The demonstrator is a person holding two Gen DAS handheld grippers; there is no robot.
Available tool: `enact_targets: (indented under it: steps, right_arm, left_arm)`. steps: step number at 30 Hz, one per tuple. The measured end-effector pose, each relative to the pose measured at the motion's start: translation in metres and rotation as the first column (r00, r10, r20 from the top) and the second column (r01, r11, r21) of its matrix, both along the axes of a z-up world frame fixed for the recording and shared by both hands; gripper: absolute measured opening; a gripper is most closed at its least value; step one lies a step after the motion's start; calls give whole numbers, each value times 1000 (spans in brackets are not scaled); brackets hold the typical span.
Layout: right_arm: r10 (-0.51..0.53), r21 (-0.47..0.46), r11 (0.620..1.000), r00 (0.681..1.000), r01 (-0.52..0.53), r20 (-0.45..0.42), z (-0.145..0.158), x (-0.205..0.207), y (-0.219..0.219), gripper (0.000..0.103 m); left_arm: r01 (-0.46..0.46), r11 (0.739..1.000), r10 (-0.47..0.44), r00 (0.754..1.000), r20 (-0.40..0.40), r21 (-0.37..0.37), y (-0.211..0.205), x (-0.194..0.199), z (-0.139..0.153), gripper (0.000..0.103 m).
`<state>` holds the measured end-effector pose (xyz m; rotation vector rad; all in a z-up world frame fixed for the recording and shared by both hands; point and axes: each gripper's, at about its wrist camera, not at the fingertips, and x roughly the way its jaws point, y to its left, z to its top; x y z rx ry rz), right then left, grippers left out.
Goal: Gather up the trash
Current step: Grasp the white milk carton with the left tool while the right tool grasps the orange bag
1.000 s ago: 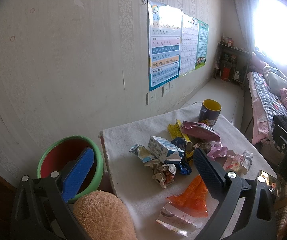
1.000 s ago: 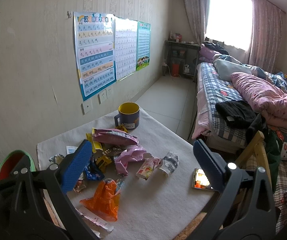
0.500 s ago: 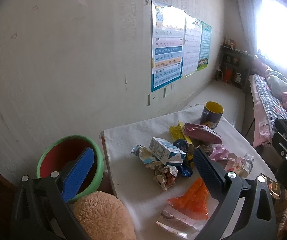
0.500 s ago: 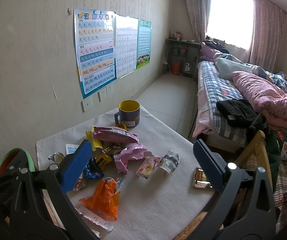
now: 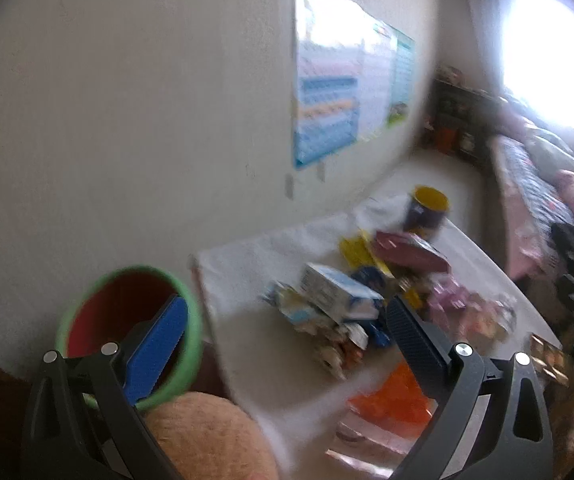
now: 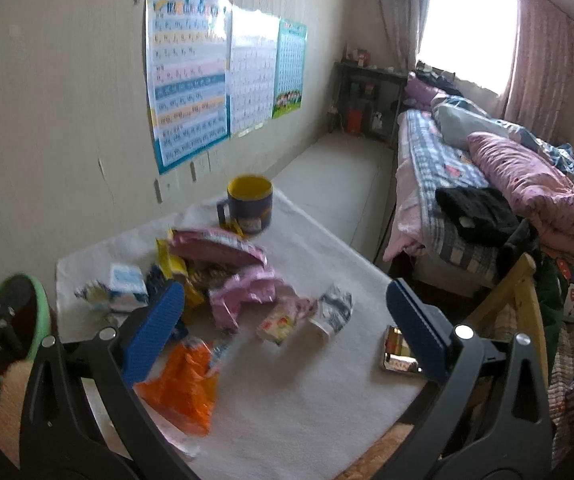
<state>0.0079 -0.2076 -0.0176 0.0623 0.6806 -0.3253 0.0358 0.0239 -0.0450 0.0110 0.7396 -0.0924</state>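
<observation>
Several crumpled wrappers lie heaped on a white cloth (image 6: pixel 319 392) over a small table: an orange bag (image 6: pixel 185 388), a pink wrapper (image 6: pixel 243 294), a maroon packet (image 6: pixel 215 246) and a blue-and-white carton (image 5: pixel 339 292). A green-rimmed red bin (image 5: pixel 127 320) stands left of the table. In the blurred left wrist view my left gripper (image 5: pixel 285 330) hangs open above the table's left edge, with nothing between its fingers. My right gripper (image 6: pixel 285 318) is open too, above the near half of the cloth, over the wrappers.
A dark mug (image 6: pixel 249 204) with a yellow inside stands at the table's far end. A phone (image 6: pixel 399 352) lies near the right edge. A tan fuzzy ball (image 5: pixel 203 440) sits by the bin. A bed (image 6: pixel 487 184) runs along the right, posters (image 6: pixel 223 72) on the wall.
Both views have shifted and blurred with motion. The left gripper has swung a little, and the right one has moved closer over the wrappers. Both stay open and empty.
</observation>
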Motion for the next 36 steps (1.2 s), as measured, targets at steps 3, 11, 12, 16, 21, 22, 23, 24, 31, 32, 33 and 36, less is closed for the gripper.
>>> enact_targets:
  steps: [3, 11, 12, 16, 21, 22, 23, 24, 31, 32, 33, 36]
  right_arm:
    - [26, 41, 999, 998, -24, -60, -26, 3, -7, 100]
    - [62, 130, 991, 986, -42, -152, -71, 13, -12, 100]
    - [65, 144, 989, 985, -42, -157, -73, 14, -13, 100]
    - [81, 184, 982, 982, -49, -171, -81, 16, -15, 100]
    - [109, 231, 971, 975, -63, -193, -93, 20, -16, 100]
    - [116, 238, 969, 974, -68, -195, -95, 21, -14, 100]
    - [126, 247, 966, 972, -75, -199, -97, 22, -13, 100]
    - [140, 256, 963, 969, -85, -203, -99, 23, -10, 100]
    - [220, 325, 935, 950, -140, -221, -113, 25, 4, 100]
    - [232, 340, 929, 946, -147, -225, -116, 27, 6, 100]
    - [240, 350, 924, 944, -152, -225, -118, 27, 8, 100]
    - [271, 406, 900, 932, -158, -239, -128, 31, 14, 97]
  left_arm:
    - [0, 1000, 2, 998, -61, 30, -2, 11, -21, 95]
    - [62, 998, -67, 976, -206, -34, -29, 91, -61, 94]
    - [62, 997, -68, 973, -222, -37, -33, 100, -65, 94]
    - [49, 997, -66, 916, -397, -52, -47, 150, -104, 82]
    - [49, 997, -76, 848, -524, -65, -60, 168, -141, 81]
    - [54, 997, -75, 850, -522, -56, -62, 168, -143, 81]
    - [61, 997, -78, 854, -514, -50, -65, 168, -144, 80]
    - [62, 997, -80, 858, -507, -51, -67, 168, -144, 74]
    - [62, 993, -98, 903, -419, -98, -57, 151, -115, 43]
    - [64, 992, -101, 911, -399, -105, -53, 148, -108, 43]
    - [65, 991, -104, 919, -381, -113, -50, 144, -103, 43]
    - [84, 988, -120, 948, -295, -133, -37, 121, -73, 43]
